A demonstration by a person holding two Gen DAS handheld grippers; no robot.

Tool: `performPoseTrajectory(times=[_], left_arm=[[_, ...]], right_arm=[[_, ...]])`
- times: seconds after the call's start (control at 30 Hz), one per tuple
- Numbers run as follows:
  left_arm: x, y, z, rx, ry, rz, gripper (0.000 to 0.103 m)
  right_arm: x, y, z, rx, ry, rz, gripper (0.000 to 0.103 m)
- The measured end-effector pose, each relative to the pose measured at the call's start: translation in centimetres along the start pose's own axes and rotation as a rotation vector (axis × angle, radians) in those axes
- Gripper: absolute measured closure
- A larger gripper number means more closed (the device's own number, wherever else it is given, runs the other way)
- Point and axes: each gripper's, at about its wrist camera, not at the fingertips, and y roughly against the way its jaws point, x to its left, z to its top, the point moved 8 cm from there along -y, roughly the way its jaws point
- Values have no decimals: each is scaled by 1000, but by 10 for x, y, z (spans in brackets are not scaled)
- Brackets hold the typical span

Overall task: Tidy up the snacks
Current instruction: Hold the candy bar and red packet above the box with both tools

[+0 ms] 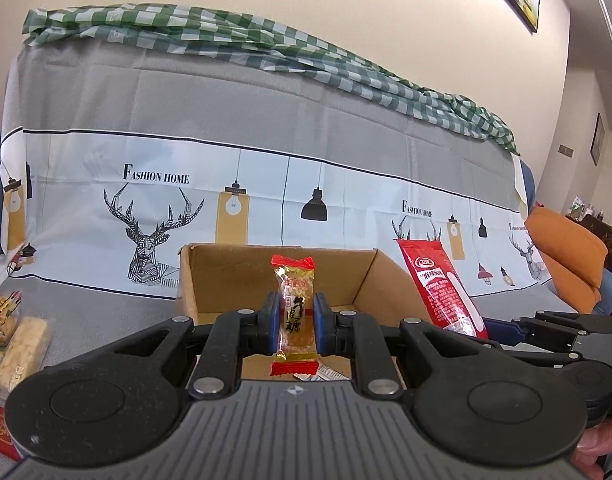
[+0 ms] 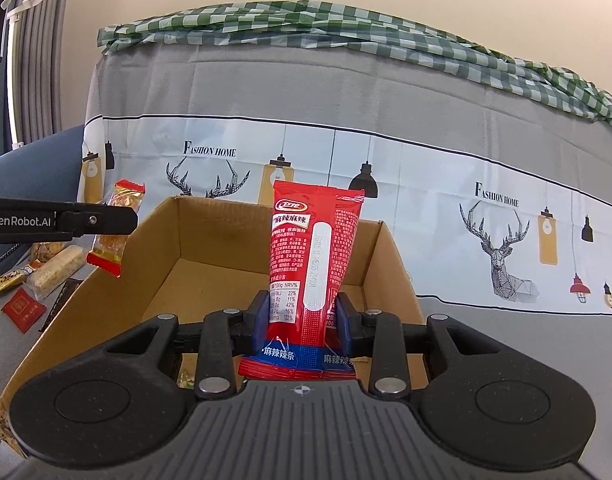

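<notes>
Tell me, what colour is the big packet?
Red packet with a blue bottom strip; clearest in the right wrist view.

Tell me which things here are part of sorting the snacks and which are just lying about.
Part of the job:
- small candy, clamped in the left hand-held gripper
- red spicy-strip packet, clamped in the right hand-held gripper
- cardboard box
- loose snacks left of the box

Just lying about:
- checked cloth
- deer-print cover
- orange cushion
</notes>
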Motion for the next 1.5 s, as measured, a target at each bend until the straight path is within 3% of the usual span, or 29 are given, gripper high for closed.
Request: performPoseTrajectory(times=[1.5], left_arm=[[-8, 3, 3, -17, -2, -18, 85]], right_arm=[[6, 0, -2, 5, 13, -5, 67]])
